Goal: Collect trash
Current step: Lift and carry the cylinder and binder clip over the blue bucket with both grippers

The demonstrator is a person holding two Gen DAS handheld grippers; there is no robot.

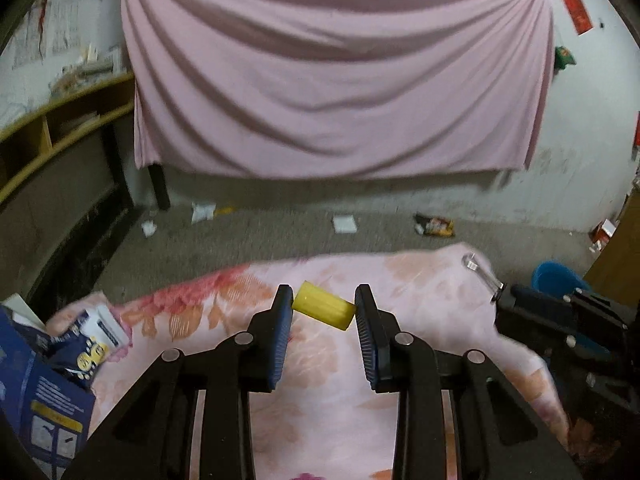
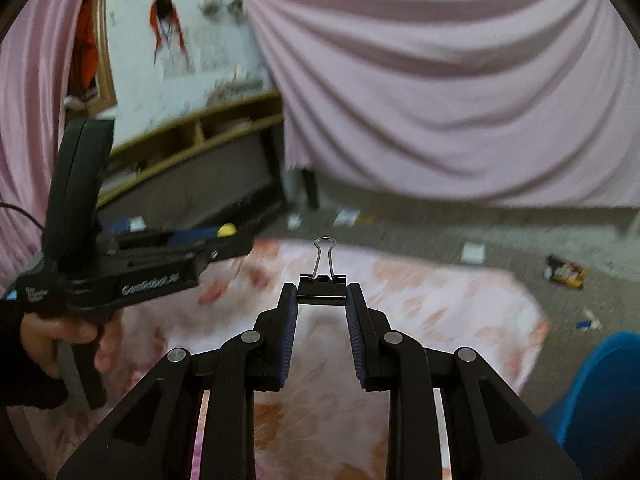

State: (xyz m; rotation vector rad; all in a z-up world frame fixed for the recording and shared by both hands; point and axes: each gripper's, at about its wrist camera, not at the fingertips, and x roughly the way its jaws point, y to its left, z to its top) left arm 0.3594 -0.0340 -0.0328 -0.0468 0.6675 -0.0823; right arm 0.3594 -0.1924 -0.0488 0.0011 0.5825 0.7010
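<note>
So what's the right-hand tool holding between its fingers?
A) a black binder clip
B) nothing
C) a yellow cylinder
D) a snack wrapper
A: in the right wrist view the black binder clip sits pinched between the right gripper's fingertips, its wire handle pointing away; the yellow cylinder is in the left gripper instead.

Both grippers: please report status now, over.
Left gripper shut on yellow cylinder. Right gripper shut on binder clip. Both above floral blanket. Nothing in the way.
</note>
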